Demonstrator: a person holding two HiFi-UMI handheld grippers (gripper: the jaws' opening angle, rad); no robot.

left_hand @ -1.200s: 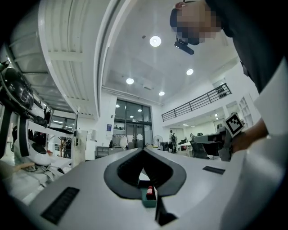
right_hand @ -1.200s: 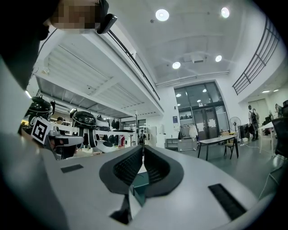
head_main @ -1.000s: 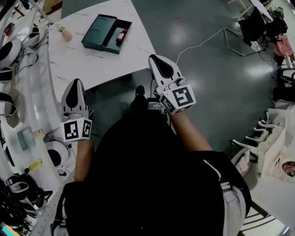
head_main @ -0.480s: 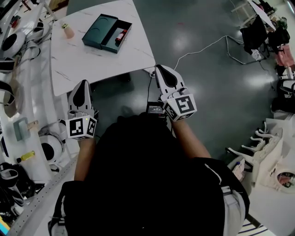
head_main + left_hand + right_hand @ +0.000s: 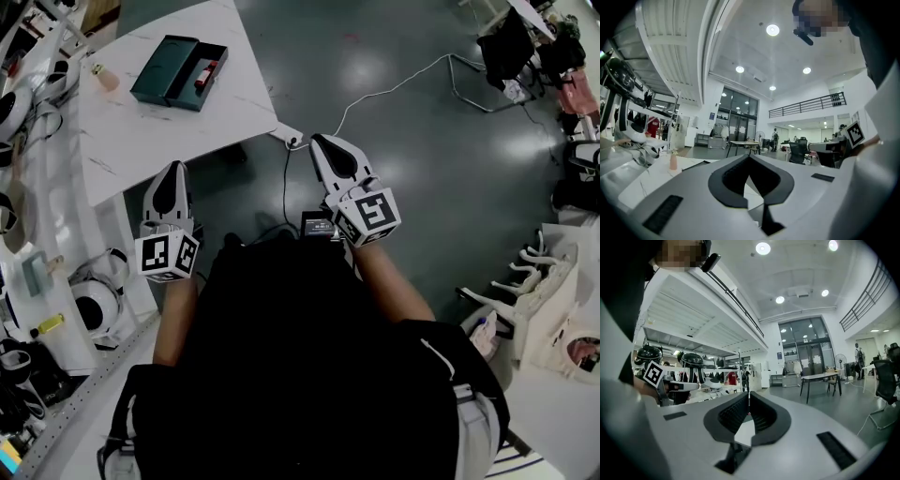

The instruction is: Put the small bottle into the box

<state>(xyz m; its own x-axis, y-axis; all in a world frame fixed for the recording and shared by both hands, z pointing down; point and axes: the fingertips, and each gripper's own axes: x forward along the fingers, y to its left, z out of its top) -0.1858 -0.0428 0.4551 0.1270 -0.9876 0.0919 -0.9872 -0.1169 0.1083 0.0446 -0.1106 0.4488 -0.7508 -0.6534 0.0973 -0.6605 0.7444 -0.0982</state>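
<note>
A small peach-coloured bottle (image 5: 104,77) stands near the far left of the white marble table (image 5: 159,131). Beside it lies an open dark green box (image 5: 167,69) with a red bottle (image 5: 206,73) in one half. Both grippers hang in front of the person's body, well short of the table. My left gripper (image 5: 172,171) is shut and empty, and so is my right gripper (image 5: 320,142). In the left gripper view the shut jaw tips (image 5: 750,156) point toward the table, with the small bottle (image 5: 673,161) far off at the left. The right gripper (image 5: 749,397) points across the hall.
White racks with helmets and gear (image 5: 37,197) run along the left. A white cable (image 5: 394,86) and a power strip (image 5: 289,139) lie on the dark floor by the table's corner. Chairs and bags (image 5: 553,66) stand at the right.
The table with box and bottle has slid left and farther off in the head view. My left gripper now hangs over the floor beside the table edge. Both grippers stay shut.
</note>
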